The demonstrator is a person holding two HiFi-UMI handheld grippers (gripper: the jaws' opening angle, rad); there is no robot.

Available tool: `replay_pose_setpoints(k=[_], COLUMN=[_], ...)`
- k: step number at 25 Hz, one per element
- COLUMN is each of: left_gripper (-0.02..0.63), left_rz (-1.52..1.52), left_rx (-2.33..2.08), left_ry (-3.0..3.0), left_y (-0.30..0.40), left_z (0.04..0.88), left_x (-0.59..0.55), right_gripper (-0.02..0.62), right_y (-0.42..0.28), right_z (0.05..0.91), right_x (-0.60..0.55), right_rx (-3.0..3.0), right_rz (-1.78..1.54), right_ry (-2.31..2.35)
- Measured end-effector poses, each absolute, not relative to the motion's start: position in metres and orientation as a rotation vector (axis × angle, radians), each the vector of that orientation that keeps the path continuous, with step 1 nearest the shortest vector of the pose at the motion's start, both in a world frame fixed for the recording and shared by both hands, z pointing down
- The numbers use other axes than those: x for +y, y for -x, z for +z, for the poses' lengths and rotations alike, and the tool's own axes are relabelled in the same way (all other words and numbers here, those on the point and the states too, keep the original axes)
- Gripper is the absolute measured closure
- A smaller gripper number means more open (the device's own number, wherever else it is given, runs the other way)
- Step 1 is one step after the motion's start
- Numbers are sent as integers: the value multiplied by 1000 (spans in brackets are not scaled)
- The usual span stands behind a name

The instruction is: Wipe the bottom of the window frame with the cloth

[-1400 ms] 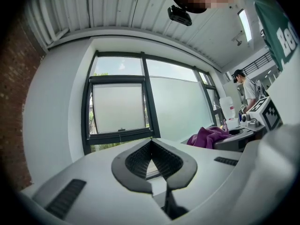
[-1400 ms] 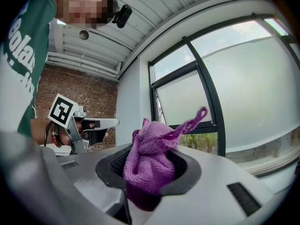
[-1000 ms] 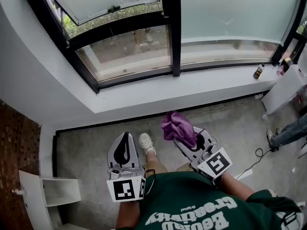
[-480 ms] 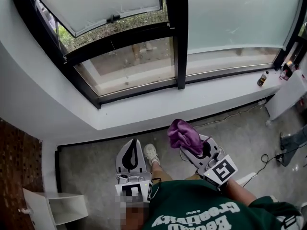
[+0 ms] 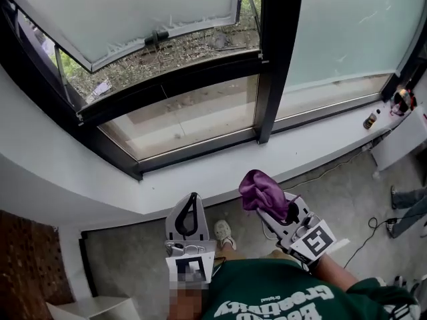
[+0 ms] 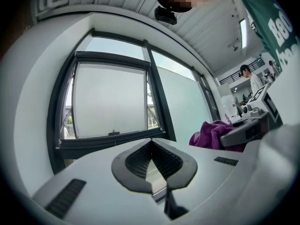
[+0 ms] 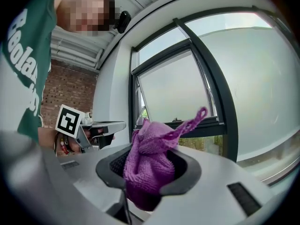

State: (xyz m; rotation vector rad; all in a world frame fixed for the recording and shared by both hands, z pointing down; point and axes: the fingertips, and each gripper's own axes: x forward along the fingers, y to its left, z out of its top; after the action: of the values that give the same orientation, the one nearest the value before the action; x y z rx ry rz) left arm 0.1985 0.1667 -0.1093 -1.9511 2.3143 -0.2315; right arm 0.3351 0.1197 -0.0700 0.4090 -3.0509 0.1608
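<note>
My right tool point(image 5: 275, 209) clamping a bunched purple knit cloth point(image 5: 260, 189), left tool point(image 5: 193, 200) closed and empty, black window frame point(image 5: 200, 147) ahead.

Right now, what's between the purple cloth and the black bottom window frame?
In the head view, only bare white windowsill separates the purple knitted cloth from the black frame bar.

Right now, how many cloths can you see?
1. The purple cloth is held between the jaws of the right gripper. The left gripper holds none. Others may be hidden.
</note>
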Motion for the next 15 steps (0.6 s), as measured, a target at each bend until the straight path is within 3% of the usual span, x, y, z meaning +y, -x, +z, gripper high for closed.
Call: replay_pose_setpoints(k=[15], left_gripper=[603], left_rz=[-352], left_rx=[2253], left_ry=[2116], left_y=[-40], left_z=[-74], left_x=[73], right_gripper=[448], right_y=[-170], right_z=[-54], right_x=[20], right_rx=[-2958], right_rz=[215], right_ry=[-502])
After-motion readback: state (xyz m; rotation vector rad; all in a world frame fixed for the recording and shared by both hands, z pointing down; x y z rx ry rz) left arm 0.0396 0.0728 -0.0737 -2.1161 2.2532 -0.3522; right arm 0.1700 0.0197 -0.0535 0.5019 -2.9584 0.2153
